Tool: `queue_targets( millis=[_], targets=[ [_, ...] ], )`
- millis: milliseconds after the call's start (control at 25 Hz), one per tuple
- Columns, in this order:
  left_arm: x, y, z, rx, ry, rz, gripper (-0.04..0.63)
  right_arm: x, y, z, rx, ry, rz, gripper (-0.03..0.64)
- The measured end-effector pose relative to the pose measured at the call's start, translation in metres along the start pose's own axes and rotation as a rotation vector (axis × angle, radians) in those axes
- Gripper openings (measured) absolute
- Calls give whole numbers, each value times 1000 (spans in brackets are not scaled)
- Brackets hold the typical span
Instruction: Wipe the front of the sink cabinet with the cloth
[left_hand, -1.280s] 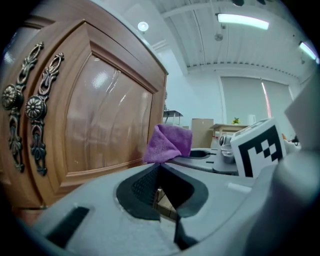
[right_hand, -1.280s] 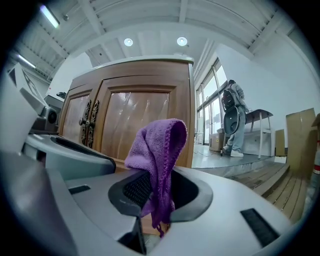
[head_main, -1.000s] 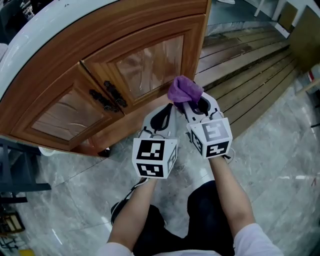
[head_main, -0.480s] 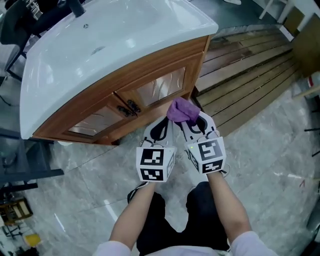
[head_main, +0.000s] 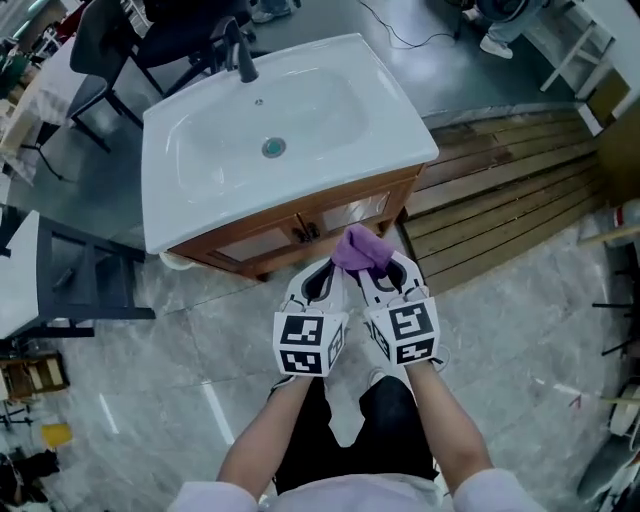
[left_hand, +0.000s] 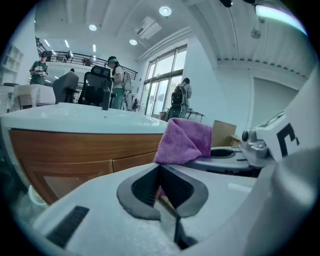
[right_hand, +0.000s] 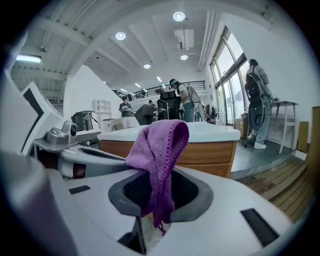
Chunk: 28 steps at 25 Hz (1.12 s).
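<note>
A purple cloth (head_main: 358, 249) bunches out of my right gripper (head_main: 378, 266), whose jaws are shut on it; in the right gripper view the cloth (right_hand: 159, 150) hangs down between the pads. My left gripper (head_main: 322, 272) sits just left of it, shut with nothing held (left_hand: 160, 180). Both are a little in front of the wooden sink cabinet (head_main: 330, 222), apart from its doors. The cabinet carries a white basin (head_main: 270, 125) with a dark tap (head_main: 240, 52). The cloth (left_hand: 184, 142) also shows in the left gripper view, before the cabinet front (left_hand: 75, 147).
Slatted wooden decking (head_main: 500, 190) lies to the right of the cabinet. A dark frame stand (head_main: 75, 285) sits at the left, an office chair (head_main: 110, 40) behind the basin. Grey marble floor (head_main: 200, 370) is underfoot. People stand in the background (right_hand: 255, 100).
The view has risen and pulled back: the cabinet front shrank and the whole basin top came into sight. Both grippers stayed together, the right still holding the cloth, now farther from the doors.
</note>
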<state>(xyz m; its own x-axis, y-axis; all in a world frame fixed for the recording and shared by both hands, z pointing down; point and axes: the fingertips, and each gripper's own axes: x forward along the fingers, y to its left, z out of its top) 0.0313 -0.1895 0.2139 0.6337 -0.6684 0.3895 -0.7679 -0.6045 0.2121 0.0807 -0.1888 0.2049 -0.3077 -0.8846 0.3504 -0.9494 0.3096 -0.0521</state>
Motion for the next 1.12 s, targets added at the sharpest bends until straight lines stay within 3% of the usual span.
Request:
queue_targets(
  millis=[360,720,1120],
  targets=[
    [-81,-27,82,-23,-18,129,3,-57,36,93,-16,-9,132,77],
    [-158,-77,107,-47,-105,204,3,-135,75,125,-41,-40,234,77],
    [-193,-104,100,-36,-135,269,3,-172,89,133,-80,-73,294,75]
  ],
)
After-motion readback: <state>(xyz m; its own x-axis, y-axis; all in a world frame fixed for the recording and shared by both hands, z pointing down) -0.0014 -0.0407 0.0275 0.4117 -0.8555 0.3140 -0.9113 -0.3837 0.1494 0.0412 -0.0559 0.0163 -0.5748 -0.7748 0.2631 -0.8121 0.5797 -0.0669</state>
